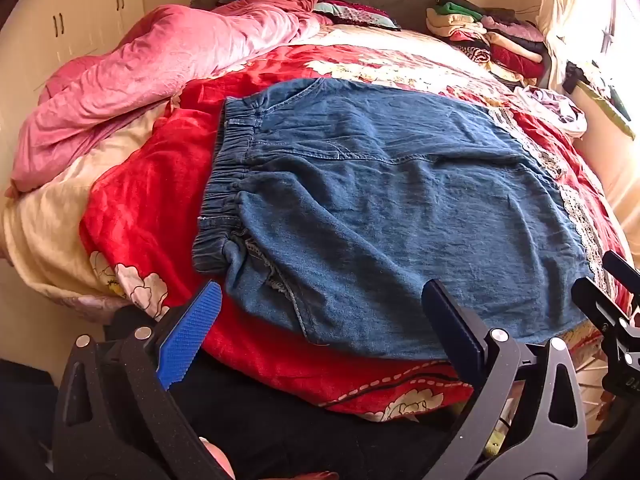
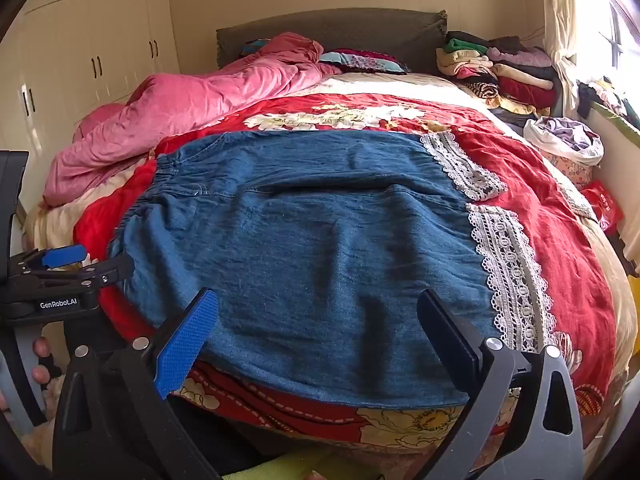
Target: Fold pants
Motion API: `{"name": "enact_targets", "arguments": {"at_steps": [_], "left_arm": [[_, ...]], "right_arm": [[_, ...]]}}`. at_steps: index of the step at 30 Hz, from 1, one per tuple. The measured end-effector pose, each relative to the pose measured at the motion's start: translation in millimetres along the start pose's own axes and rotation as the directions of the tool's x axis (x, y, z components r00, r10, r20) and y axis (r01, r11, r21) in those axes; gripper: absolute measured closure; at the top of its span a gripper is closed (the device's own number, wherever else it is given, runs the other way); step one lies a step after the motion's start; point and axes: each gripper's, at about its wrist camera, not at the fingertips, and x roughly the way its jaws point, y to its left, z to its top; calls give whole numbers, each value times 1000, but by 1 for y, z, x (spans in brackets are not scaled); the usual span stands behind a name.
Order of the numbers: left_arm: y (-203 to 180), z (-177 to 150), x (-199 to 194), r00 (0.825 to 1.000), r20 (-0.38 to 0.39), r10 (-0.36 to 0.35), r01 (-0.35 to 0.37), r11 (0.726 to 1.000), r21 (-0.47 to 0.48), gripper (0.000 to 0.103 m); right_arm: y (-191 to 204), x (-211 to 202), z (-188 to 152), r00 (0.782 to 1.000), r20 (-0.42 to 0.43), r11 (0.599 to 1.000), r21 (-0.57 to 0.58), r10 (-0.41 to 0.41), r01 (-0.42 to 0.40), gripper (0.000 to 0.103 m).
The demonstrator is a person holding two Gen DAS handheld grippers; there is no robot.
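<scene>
You stood at a bed (image 2: 540, 184) with a dark headboard (image 2: 332, 30); cream wardrobes (image 2: 92, 40) lined the left wall, and bright daylight poured through the right-hand window (image 2: 618, 36).

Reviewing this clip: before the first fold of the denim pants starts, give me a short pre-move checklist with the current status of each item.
1. Denim pants spread flat on the red floral bedspread: ok, only light wrinkles.
2. Left gripper open and empty: ok, jaws wide, nothing between them.
3. Right gripper open and empty: ok.
4. Elastic waistband reachable on the left side: ok, in plain sight and uncovered.
5. Lace-trimmed hems lying even: not ok, the far hem sits offset from the near one.
6. Fold area free of the pink duvet and the stacked clothes: ok, both lie apart from the pants.
</scene>
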Motion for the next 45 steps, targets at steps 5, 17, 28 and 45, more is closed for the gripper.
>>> {"name": "enact_targets", "arguments": {"at_steps": [5,17,28,45], "left_arm": [[-1,0,0,1000,-4,-6,6,1000,1,9],[5,1,1,1000,-5,-19,19,1000,-2,9],[5,-1,1,1000,-2,-14,14,1000,-7,9],[5,3,1,1000,-1,-13,13,1000,-15,9]], "right_arm": [[1,0,0,1000,-2,1000,3,4,-4,4],[4,1,3,1000,-4,1000,-1,2,-2,4],[4,1,2,1000,-1,1000,-5,4,-4,4],[6,3,3,1000,-6,1000,-12,7,-7,4]]}}
